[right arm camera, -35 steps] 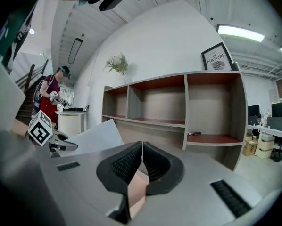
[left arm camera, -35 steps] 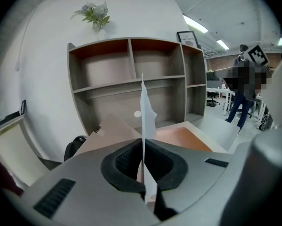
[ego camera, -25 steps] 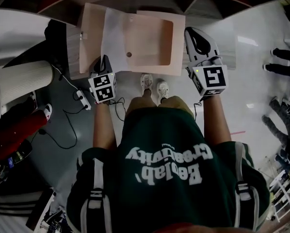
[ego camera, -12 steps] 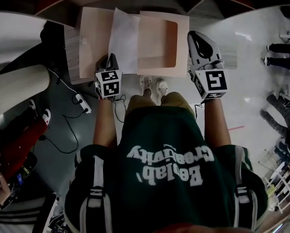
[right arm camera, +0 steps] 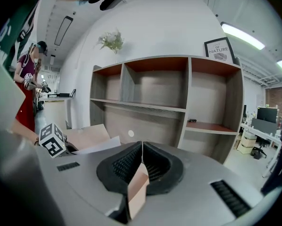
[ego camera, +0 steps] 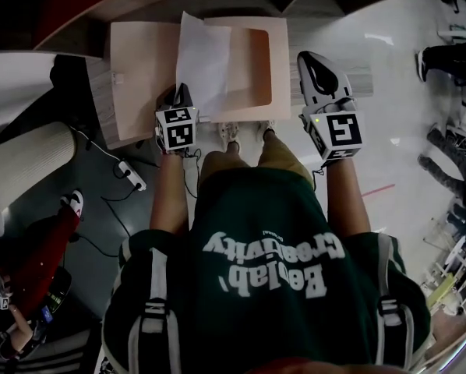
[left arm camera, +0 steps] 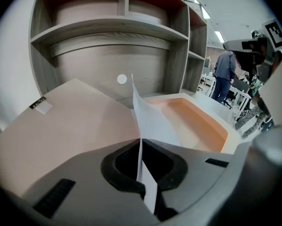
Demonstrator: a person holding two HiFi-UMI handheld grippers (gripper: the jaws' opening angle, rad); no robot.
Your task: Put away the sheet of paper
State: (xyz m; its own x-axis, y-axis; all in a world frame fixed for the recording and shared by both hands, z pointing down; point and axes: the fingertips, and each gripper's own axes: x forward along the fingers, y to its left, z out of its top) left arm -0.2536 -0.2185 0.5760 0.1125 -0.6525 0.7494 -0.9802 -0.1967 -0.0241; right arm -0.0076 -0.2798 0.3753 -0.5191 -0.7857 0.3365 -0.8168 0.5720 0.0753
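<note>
**Sheet of paper held above an open peach case**

Head view, upper centre of the frame: a white rectangular sheet of paper (ego camera: 203, 57) is raised over a pale peach case that lies open on the grey wood-grain bench (ego camera: 104, 123). The case has two parts. A flat peach panel (ego camera: 143, 61) is at left and a shallow peach tray with raised rims (ego camera: 256, 61) is at right. The sheet covers the seam between them and overlaps the left part of the tray.

The left hand-held gripper (ego camera: 180, 93), at the lower left of the case, has its jaws closed on the near edge of the sheet. In the left gripper view the paper runs edge-on through the dark pads, then rises and curves toward the tray.

The right hand-held gripper (ego camera: 315, 59) is just beside the tray's right rim. In the right gripper view its ribbed jaws meet at the tips, and a narrow peach strip (right arm camera: 138, 187) is pinched in the slit between them. Whether this strip belongs to the case cannot be told.

Behind the bench, at the top of the frame, is a grey wooden shelf unit with red-brown back panels (left arm camera: 108, 27).
</note>
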